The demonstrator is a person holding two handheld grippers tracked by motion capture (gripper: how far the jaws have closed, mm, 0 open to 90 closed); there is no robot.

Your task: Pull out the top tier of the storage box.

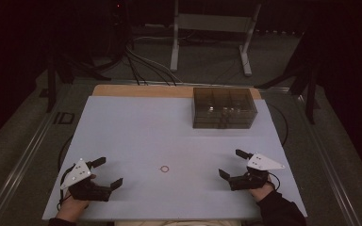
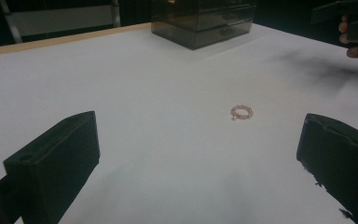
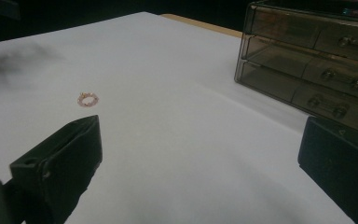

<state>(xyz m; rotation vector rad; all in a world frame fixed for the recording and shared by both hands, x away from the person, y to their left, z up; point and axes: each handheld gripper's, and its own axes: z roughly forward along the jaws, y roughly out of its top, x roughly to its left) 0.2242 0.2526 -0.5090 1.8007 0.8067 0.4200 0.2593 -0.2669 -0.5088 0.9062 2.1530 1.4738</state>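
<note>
Small beaded pink ring (image 1: 164, 169) lies on smooth white table (image 1: 136, 127)

Ring (image 1: 164, 169) lies on the table (image 1: 136, 127) between both grippers; drawer box (image 1: 224, 108) stands far right.

Your left gripper (image 1: 107, 173) sits at seven o'clock, jaws spread wide, nothing between them. Your right gripper (image 1: 231, 163) mirrors it at five o'clock (equally wide, equally empty), both hands low.
</note>
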